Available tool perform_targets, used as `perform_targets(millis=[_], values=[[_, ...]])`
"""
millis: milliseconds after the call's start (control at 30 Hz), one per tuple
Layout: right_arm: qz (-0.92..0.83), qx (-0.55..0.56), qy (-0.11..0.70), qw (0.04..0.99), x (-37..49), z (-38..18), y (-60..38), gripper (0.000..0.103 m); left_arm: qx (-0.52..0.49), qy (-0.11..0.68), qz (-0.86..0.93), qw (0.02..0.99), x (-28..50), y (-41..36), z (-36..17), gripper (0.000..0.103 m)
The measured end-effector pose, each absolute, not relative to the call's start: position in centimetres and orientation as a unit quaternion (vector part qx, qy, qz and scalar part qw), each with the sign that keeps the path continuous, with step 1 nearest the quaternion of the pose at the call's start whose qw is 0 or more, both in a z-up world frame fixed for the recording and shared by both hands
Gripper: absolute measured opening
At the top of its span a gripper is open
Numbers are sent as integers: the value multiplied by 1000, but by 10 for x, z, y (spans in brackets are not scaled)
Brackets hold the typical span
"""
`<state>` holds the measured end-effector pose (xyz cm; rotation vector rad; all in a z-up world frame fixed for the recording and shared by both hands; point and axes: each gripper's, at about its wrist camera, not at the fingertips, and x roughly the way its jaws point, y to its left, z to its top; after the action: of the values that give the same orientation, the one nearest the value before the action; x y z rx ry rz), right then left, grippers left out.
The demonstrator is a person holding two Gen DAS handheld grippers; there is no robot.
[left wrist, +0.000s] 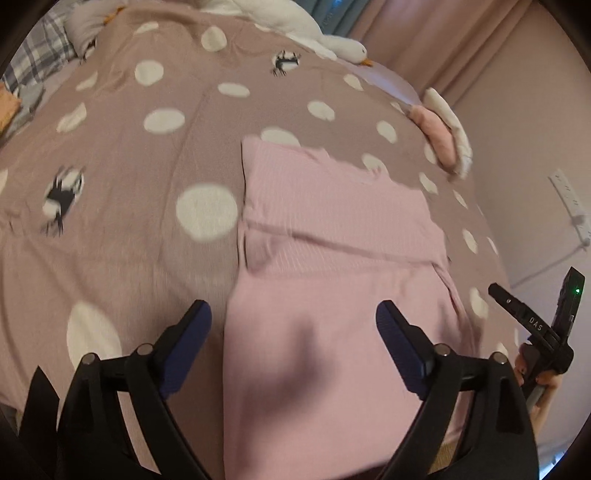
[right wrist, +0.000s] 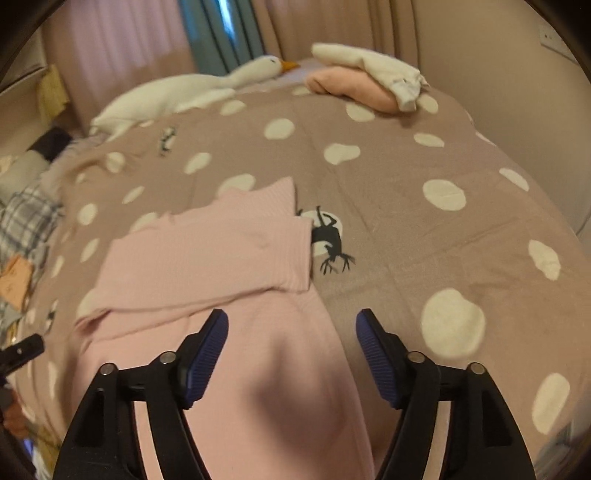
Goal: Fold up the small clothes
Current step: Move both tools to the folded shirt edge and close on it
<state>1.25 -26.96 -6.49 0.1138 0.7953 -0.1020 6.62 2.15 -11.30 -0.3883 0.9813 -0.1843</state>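
A pale pink ribbed garment [left wrist: 332, 236] lies flat on the mauve polka-dot bedspread [left wrist: 147, 206], its far part folded over the near part. My left gripper [left wrist: 293, 314] is open, its blue pads above the garment's near left edge. My right gripper [right wrist: 291, 325] is open above the garment's near right edge [right wrist: 258, 332]. The garment also shows in the right wrist view [right wrist: 207, 251]. The right gripper's body shows at the right edge of the left wrist view [left wrist: 543, 325].
Folded pink and white clothes [right wrist: 369, 81] lie stacked at the far right of the bed. A white plush goose [right wrist: 192, 92] lies along the far edge. A plaid pillow [left wrist: 40, 59] sits at the far left. Curtains [right wrist: 221, 33] and a wall lie beyond.
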Motion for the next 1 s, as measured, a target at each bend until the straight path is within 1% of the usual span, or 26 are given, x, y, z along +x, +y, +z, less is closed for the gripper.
perform_targets(millis=[67,267,333,433,667,733,767,833,900,967,1000], values=[[-33,67,387,919,-4,-66,-272,78,-190,478,-97,852,53,22,-121,92],[-40,82,430,898,-42,-99,-285,78,-179,507,-110,836,25,20,-151,90],[-44,83,445,891,-54,-110,-289,78,-189,514,-114,829,19,21,-160,84],[-55,80,460,882,-71,-119,-291,78,-207,527,-129,814,11,20,-172,78],[-63,95,475,873,-103,-127,-298,78,-208,541,-151,801,-5,14,-182,72],[-59,99,483,868,-109,-131,-300,75,-217,545,-167,792,-10,13,-186,71],[-59,103,487,865,-112,-133,-301,71,-215,546,-174,791,-13,13,-186,71],[-56,117,498,857,-114,-139,-303,69,-206,549,-201,785,-18,8,-188,70],[-42,127,513,848,-116,-147,-301,58,-197,553,-213,781,-23,2,-191,69],[-29,127,527,840,-114,-154,-296,52,-188,552,-215,784,-26,-1,-191,66],[-23,124,534,836,-113,-157,-294,50,-190,553,-215,782,-26,-1,-192,63]])
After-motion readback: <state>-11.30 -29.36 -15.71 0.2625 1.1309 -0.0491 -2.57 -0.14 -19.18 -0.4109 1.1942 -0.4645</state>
